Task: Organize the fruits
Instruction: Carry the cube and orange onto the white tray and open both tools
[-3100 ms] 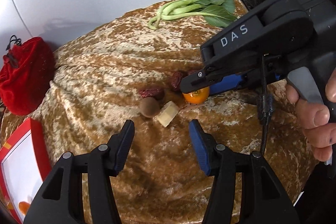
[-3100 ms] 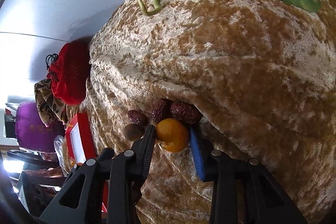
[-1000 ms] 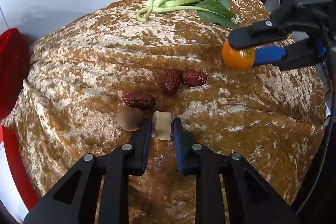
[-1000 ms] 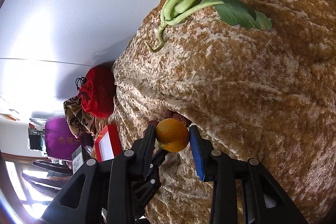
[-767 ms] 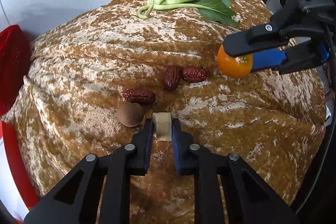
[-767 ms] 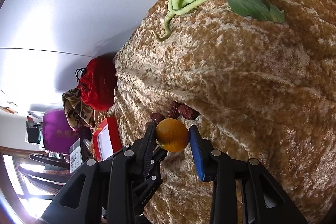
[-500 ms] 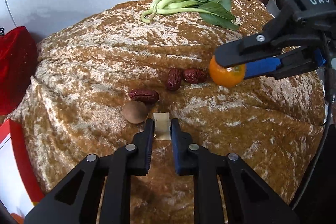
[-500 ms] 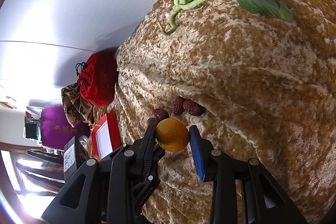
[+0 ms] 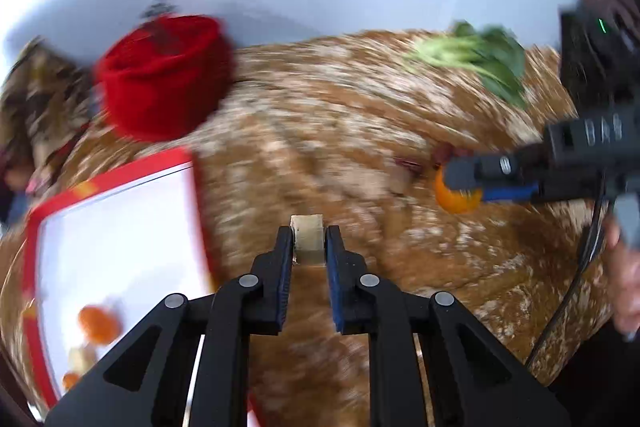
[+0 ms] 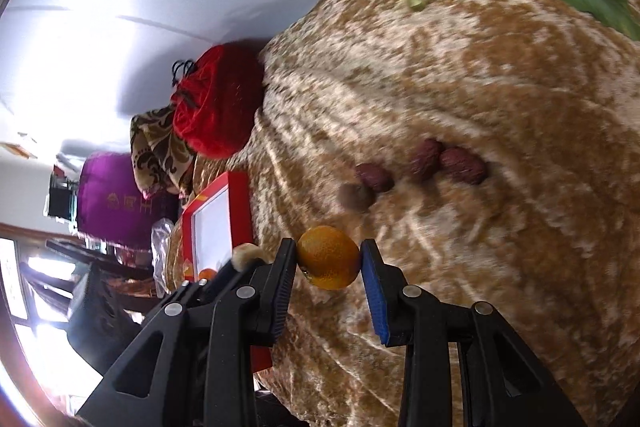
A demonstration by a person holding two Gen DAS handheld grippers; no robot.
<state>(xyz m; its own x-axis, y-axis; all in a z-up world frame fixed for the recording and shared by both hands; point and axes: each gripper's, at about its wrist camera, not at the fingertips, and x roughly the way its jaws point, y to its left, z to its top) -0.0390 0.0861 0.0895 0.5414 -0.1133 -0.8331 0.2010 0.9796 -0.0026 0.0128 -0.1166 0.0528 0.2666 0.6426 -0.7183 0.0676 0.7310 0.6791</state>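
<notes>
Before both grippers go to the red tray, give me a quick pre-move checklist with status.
1. Left gripper shut on the pale chunk: ok, chunk sits between the pads, clear of the cloth.
2. Right gripper shut on the orange: ok, both pads on it.
3. Tray in view of both cameras: ok.
4. Free room in the tray: ok, most of the white floor is bare; some fruit lies in one corner.
5. Grippers apart from each other: ok, a gap shows in the left view.
6. Exact tray position: cannot tell, the left view is blurred.
</notes>
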